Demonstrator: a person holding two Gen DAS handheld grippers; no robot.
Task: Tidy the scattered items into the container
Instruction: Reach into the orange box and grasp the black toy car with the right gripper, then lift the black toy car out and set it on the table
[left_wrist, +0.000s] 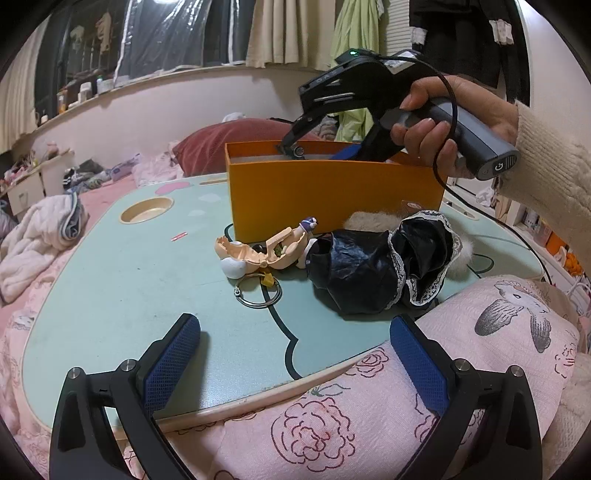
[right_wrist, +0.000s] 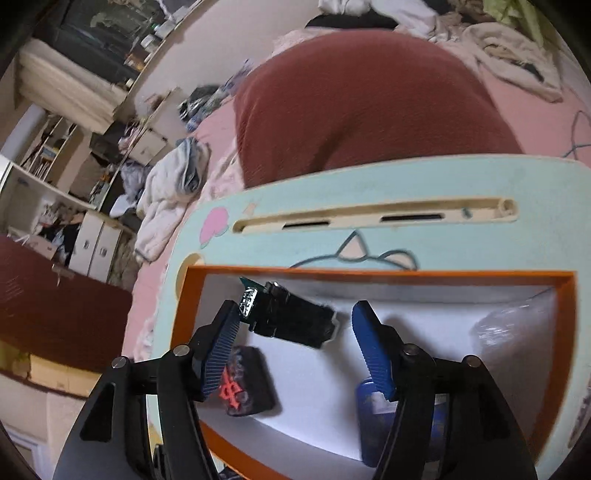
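Over on the bed, a mint-green lap desk (left_wrist: 122, 273) carries an orange box (left_wrist: 332, 199), and from the left wrist view the sorting looks partway done. Several items lie on the desk in front of the box: a peach-coloured toy figure (left_wrist: 266, 251) with a metal key ring (left_wrist: 256, 293) beside it, and a black lace-trimmed garment (left_wrist: 380, 269) with something furry just behind it. The left gripper (left_wrist: 295, 354) hangs low over the near edge of the desk, its jaws spread wide with nothing between them. Across from it, a hand (left_wrist: 436, 129) in a cream sleeve holds the right gripper tipped down, its tips below the rim of the box.

From the right wrist view, the right gripper (right_wrist: 295, 347) looks down into the white interior of the orange box (right_wrist: 565, 332). Its jaws stand about half open and grip nothing; a black clip-like item (right_wrist: 295, 317) lies on the box floor between them, close to the left blue pad. A dark patch with a red emblem (right_wrist: 243, 384) and a blue case (right_wrist: 369, 406) also sit inside, with something clear at the right end.

I'd judge this a drop-off just finishing. The next move calls for lifting the right gripper clear of the rim, then going for the toy figure or the garment, closing squarely so the loose key ring comes along.
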